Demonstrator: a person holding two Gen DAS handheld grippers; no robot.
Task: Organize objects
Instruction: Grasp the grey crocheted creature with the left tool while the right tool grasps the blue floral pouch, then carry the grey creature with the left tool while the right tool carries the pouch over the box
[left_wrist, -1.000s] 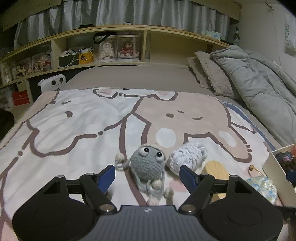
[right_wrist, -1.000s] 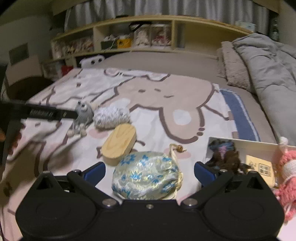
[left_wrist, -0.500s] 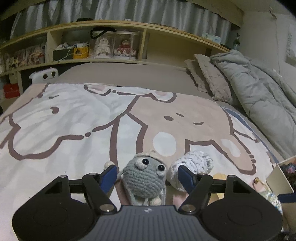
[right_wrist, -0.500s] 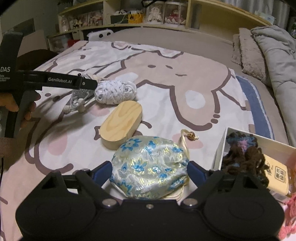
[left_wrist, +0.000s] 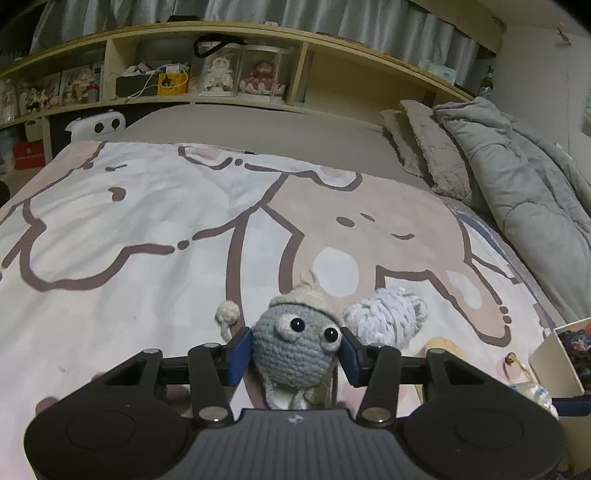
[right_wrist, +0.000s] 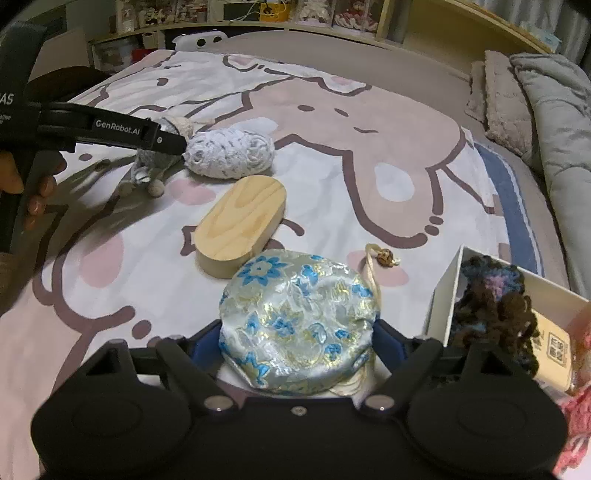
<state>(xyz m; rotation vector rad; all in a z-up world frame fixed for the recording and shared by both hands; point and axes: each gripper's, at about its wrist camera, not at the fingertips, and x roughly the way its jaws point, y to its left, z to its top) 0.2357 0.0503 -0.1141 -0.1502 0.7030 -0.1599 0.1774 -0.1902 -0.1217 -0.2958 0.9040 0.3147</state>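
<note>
Two claws have just been closing on soft, light things lying on the bed: the left claw (left_wrist: 293, 354) squeezes the crocheted doll (left_wrist: 293, 349) across its head, the right claw (right_wrist: 297, 347) pinches the slippery brocade pouch (right_wrist: 297, 321), with the white box (right_wrist: 448, 291) at three o'clock.

Yarn ball (right_wrist: 229, 156) behind wooden block (right_wrist: 241, 226), pouch (right_wrist: 298, 320) before it

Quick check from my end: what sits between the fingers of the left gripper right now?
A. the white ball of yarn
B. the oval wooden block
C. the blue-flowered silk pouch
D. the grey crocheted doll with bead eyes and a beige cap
D: in the left wrist view the left gripper has its blue pads against both sides of the grey crocheted doll, jaws having just been closing.
</note>
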